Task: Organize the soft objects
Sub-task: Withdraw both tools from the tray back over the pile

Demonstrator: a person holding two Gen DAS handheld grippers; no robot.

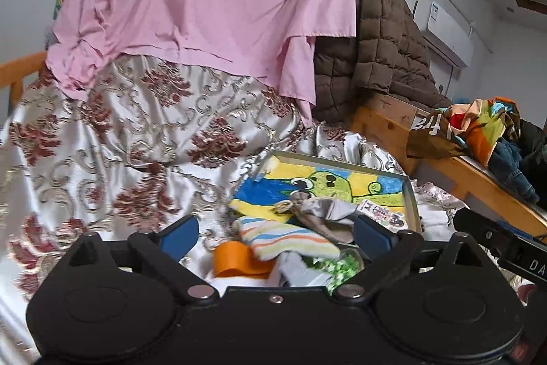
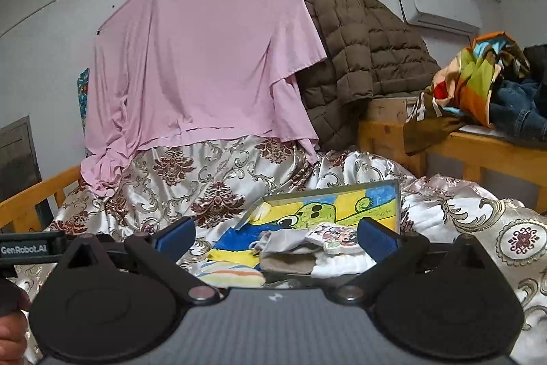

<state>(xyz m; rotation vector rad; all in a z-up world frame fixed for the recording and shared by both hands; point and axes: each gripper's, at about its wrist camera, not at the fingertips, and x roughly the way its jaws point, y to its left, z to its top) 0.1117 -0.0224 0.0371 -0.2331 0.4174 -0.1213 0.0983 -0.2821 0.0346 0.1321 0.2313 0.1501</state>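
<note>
Looking along your left gripper (image 1: 275, 236), you see the blue pads spread wide with nothing between them; the soft pile lies just past the fingertips on the bed. A striped sock (image 1: 285, 240), knit in pale bands of orange, blue and yellow, sits nearest, touching an orange strip (image 1: 236, 259) and a crumpled grey pouch (image 1: 321, 211). Your right gripper (image 2: 275, 236) also stands wide apart and empty, with a white folded cloth (image 2: 342, 262) and a small printed pad (image 2: 336, 236) just ahead of its right finger. All of these rest on or beside a flat tray (image 1: 412, 204) lined with a bright cartoon drawing, set on the glossy satin bedspread (image 1: 119, 139) patterned with maroon flowers.
</note>
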